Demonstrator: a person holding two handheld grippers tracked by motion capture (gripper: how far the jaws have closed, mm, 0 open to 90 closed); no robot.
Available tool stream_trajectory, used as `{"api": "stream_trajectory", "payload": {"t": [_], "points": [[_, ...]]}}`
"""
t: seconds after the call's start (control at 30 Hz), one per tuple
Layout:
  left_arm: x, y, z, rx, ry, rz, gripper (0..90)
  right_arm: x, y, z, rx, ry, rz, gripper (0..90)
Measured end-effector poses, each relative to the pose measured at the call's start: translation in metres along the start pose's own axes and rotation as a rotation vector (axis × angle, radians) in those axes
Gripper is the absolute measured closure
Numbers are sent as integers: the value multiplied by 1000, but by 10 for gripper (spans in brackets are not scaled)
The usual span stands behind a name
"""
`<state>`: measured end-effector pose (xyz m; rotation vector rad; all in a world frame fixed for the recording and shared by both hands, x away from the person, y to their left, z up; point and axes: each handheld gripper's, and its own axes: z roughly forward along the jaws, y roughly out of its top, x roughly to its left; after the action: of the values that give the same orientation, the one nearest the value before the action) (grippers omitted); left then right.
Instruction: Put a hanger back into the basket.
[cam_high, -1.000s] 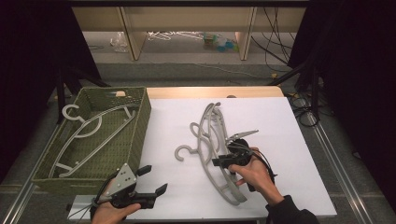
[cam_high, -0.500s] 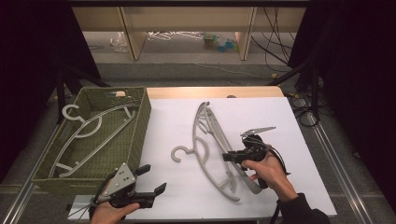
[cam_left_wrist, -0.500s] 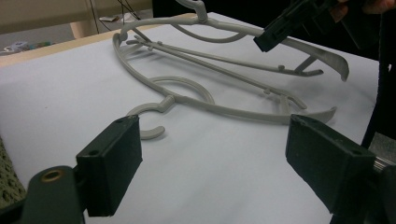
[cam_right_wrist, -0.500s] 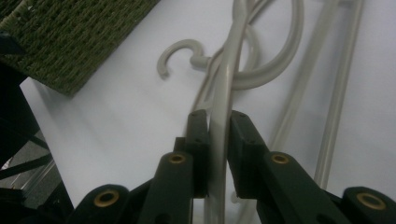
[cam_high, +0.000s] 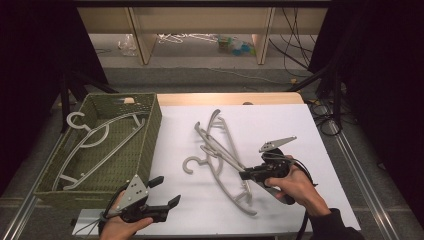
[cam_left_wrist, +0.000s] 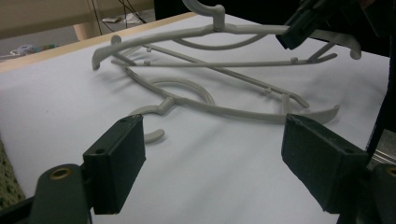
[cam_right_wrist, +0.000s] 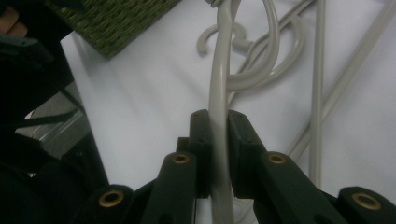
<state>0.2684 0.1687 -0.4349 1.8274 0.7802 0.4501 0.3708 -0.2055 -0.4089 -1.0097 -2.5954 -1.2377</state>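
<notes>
My right gripper (cam_high: 245, 174) has its fingers clamped on a grey hanger (cam_high: 220, 150) mid-tabletop, left gripper (cam_high: 167, 192) idling wide; next, I'd judge, lift it toward the basket (cam_high: 150, 125).

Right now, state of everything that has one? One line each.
left gripper: open, holding nothing, hovering near the table's front edge.
right gripper: shut on the upper hanger's arm.
upper hanger: gripped, one end raised off the sheet.
lower hanger: lying flat on the white sheet, crossed under the other.
basket: upright, open top.
basket hanger: lying inside the basket.
</notes>
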Motion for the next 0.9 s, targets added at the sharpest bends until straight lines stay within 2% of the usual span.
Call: {"api": "stream_trajectory", "payload": {"t": [0.1, 0.13, 0.27, 0.3, 0.33, 0.37, 0.4, 0.43, 0.5, 0.53, 0.57, 0.6, 0.63, 0.67, 0.7, 0.73, 0.8, 0.9], "points": [[-3, 4, 8, 13, 3, 54, 222, 4, -2, 1, 20, 33, -26, 820], [-2, 6, 13, 22, 7, 87, 229, 6, -2, 2, 29, 43, -32, 819], [0, 14, 28, 54, -6, 149, 260, 13, -5, 2, 52, 78, -68, 819], [0, 16, 31, 63, -8, 151, 262, 15, -6, 2, 64, 93, -83, 819], [1, 19, 35, 68, 1, 177, 268, 16, -6, 3, 75, 96, -88, 819], [1, 19, 35, 68, 1, 177, 272, 18, -7, 3, 81, 102, -103, 819], [2, 24, 46, 104, -17, 219, 279, 20, -8, 4, 85, 103, -120, 819], [3, 25, 49, 113, -17, 247, 280, 23, -9, 4, 89, 108, -126, 819], [6, 28, 58, 132, -17, 274, 304, 27, -10, 4, 100, 122, -140, 818], [9, 29, 63, 160, -32, 305, 314, 27, -11, 5, 100, 125, -150, 818], [9, 29, 63, 160, -32, 305, 314, 30, -12, 4, 109, 137, -151, 819], [12, 29, 67, 170, -33, 339, 315, 31, -13, 4, 109, 136, -161, 819], [13, 30, 69, 171, -43, 347, 324, 33, -14, 4, 112, 143, -171, 818], [13, 29, 70, 161, -70, 352, 336, 34, -14, 4, 111, 145, -177, 819], [13, 29, 72, 180, -82, 381, 342, 36, -14, 4, 117, 154, -183, 819], [12, 29, 73, 182, -88, 390, 344, 38, -14, 3, 120, 159, -190, 819], [11, 28, 75, 176, -135, 428, 395, 41, -14, 4, 124, 165, -204, 818], [7, 29, 79, 183, -167, 478, 432, 42, -14, 5, 126, 165, -212, 818]]}}
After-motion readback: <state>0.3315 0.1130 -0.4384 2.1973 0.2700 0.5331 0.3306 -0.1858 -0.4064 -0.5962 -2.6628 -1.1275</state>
